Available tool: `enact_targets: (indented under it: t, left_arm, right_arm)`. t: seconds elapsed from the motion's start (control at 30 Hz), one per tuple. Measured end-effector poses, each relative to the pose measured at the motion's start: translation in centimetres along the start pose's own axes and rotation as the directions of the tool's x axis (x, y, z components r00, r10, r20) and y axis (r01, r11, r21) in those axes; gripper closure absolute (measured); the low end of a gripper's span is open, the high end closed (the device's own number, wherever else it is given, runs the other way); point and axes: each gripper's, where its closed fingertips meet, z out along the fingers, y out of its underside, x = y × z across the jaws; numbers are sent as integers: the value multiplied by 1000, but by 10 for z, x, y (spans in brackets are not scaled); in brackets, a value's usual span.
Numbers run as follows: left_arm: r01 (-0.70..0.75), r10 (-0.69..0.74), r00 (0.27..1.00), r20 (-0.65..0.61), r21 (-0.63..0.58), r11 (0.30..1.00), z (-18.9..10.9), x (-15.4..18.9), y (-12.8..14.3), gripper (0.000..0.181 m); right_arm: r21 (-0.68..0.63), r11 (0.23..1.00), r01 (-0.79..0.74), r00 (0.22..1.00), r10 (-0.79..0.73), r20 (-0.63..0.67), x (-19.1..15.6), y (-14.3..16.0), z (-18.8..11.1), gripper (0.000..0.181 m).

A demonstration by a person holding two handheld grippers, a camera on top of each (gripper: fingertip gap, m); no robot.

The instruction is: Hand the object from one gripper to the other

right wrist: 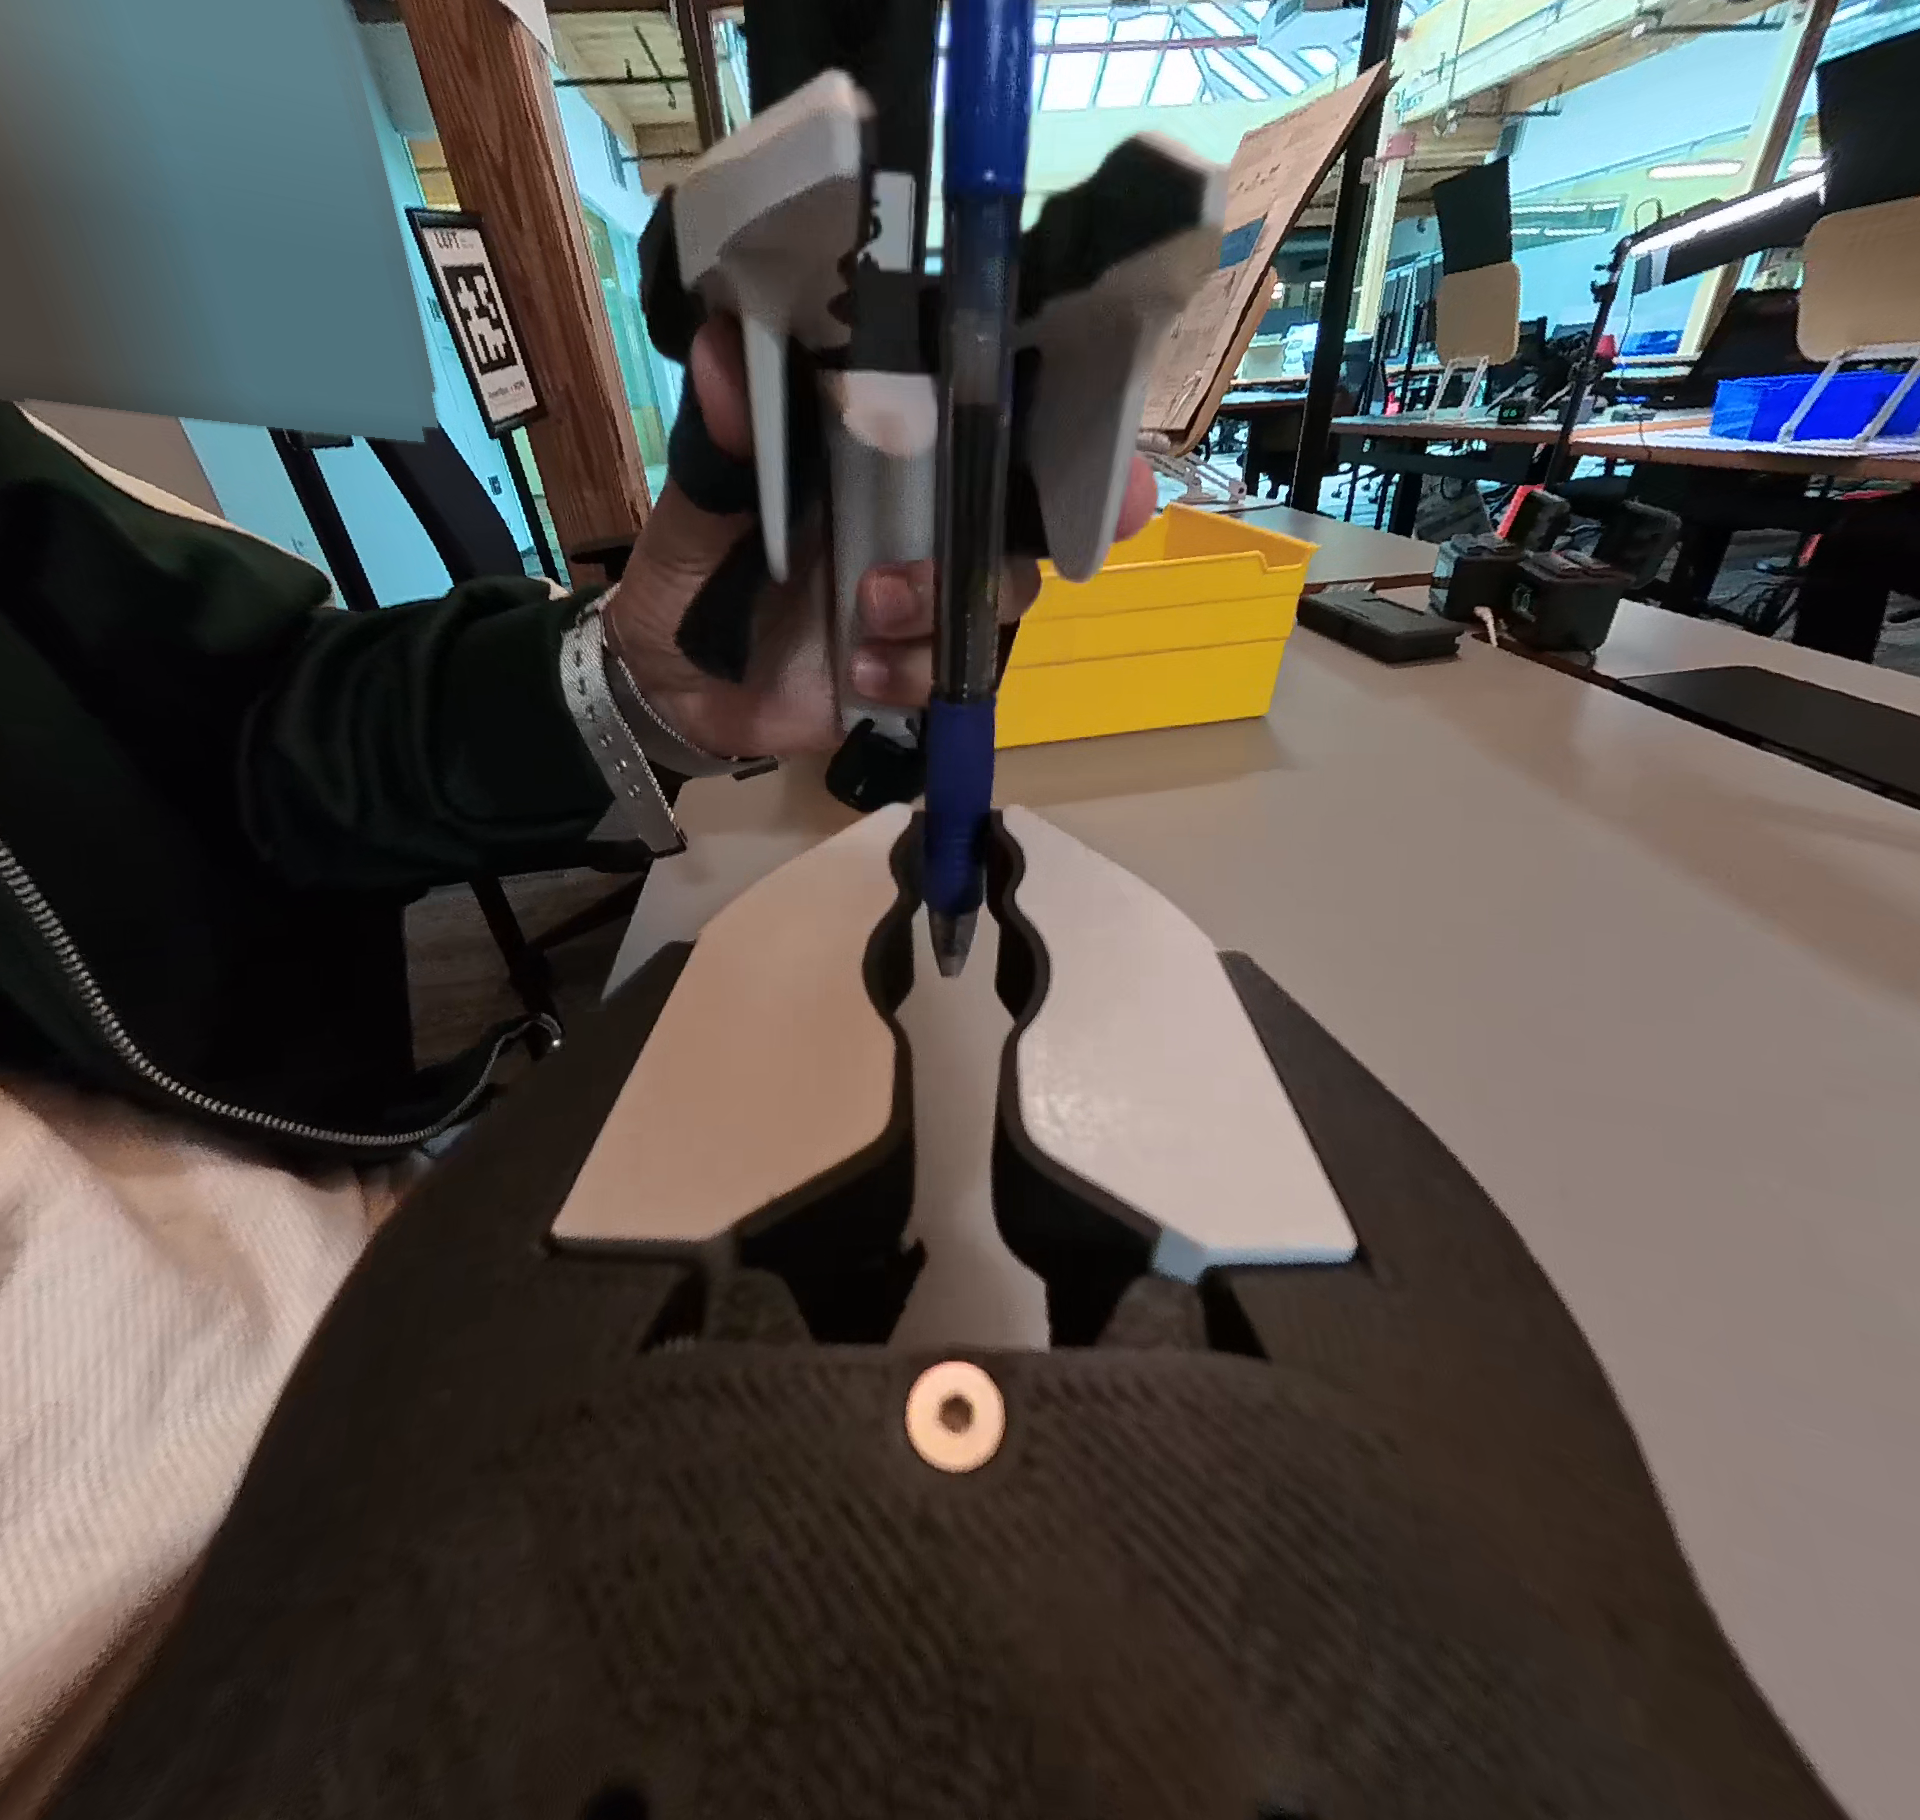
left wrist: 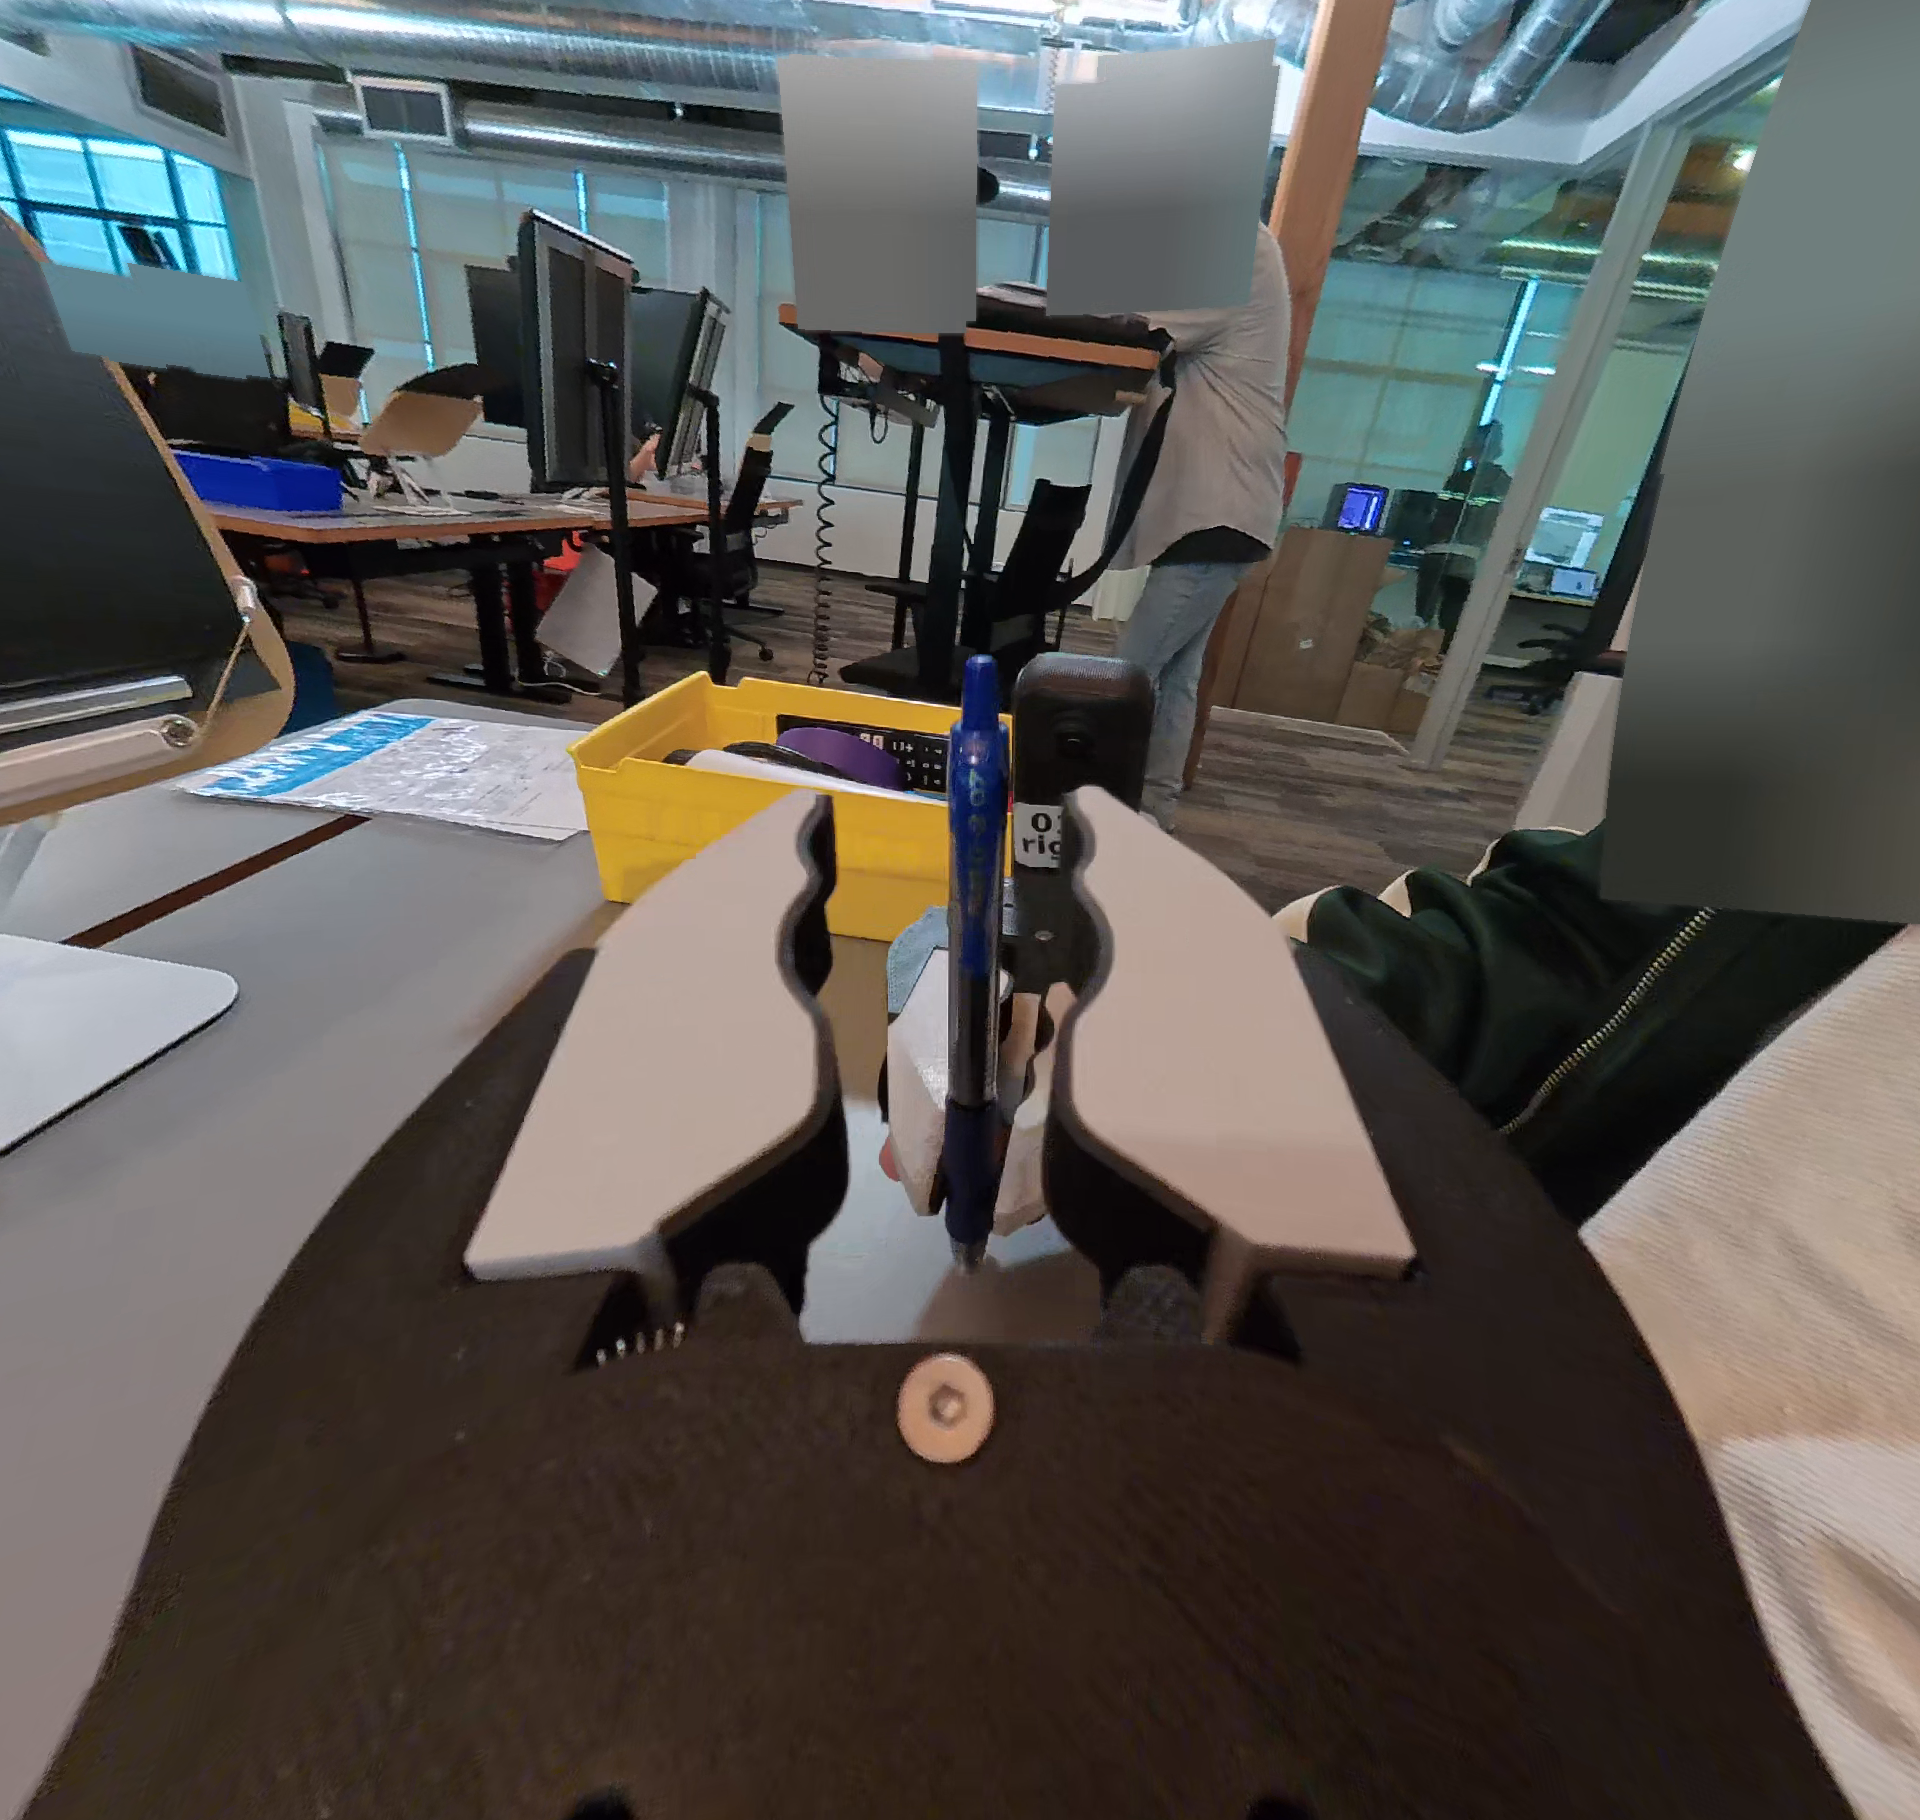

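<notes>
The grey flat-topped bench [right wrist: 1455, 939] extends ahead of and below both claws. A yellow rectangular plastic bin [left wrist: 686, 814] stands on it beyond the left claw's fingertips, holding dark and purple items that cannot be identified; in the right wrist view the same bin sits beyond the right claw, partly behind the left one.

The left claw [left wrist: 951, 835], black-bodied with pale grey fingers, is released: its jaws stand wide apart, and the pen rises in the gap without visible contact on either side. In the right wrist view this claw appears upright and blurred, gripped by a person's hand [right wrist: 727, 627] in a dark green sleeve [right wrist: 312, 731].

The right claw [right wrist: 951, 835], of matching build, is clenched on the blue-and-clear retractable plastic pen [right wrist: 966, 523], pinching its blue grip section at the fingertips. The pen stands upright, tip pointing down just inside the right claw's jaws, barrel rising between the left claw's fingers. Whether the left claw's fingers touch the barrel cannot be told from the blurred view.
</notes>
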Motion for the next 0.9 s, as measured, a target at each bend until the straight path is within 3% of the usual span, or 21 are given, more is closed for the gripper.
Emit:
enact_targets:
  t: [0.23, 0.6, 0.9]
  left_arm:
    - [30, -30, 1000, -7, -9, 1000, 1, -4, 8, 129]
    - [156, -160, 986, -44, -94, 983, 1, -17, 62, 147]
    - [128, -135, 986, -96, -72, 989, 4, -6, 58, 156]
  right_arm:
    - [55, 998, -27, 999, 29, -33, 11, -10, -11, 171]
    - [52, 998, -35, 997, 39, -70, 23, -11, -20, 171]
    - [-3, 1000, -22, 999, 22, -40, 13, -1, -10, 171]
